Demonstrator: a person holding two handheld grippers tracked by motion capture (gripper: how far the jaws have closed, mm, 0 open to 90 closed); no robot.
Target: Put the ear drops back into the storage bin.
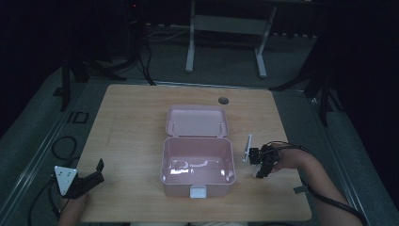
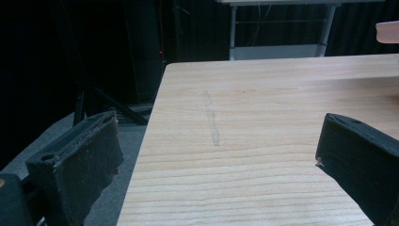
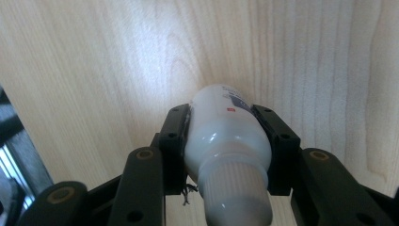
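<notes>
A small white bottle (image 3: 226, 136) with a ribbed cap sits between the jaws of my right gripper (image 3: 225, 117), which is shut on its body just above the wooden table (image 3: 94, 70). From above, that right gripper (image 1: 261, 162) hovers just right of an open pink box (image 1: 197, 165), whose lid (image 1: 196, 121) lies flat behind it. The bottle (image 1: 258, 171) shows as a pale spot under the gripper. My left gripper (image 1: 96, 175) rests near the table's front left corner, open, nothing between its jaws. In the left gripper view its two black pads (image 2: 89, 160) stand far apart.
The pink box has a white latch (image 1: 198, 191) on its front wall. A round cable hole (image 1: 223, 100) sits near the table's far edge. Cables trail on the floor at left (image 1: 63, 146), and a white desk frame (image 1: 226, 37) stands beyond the table.
</notes>
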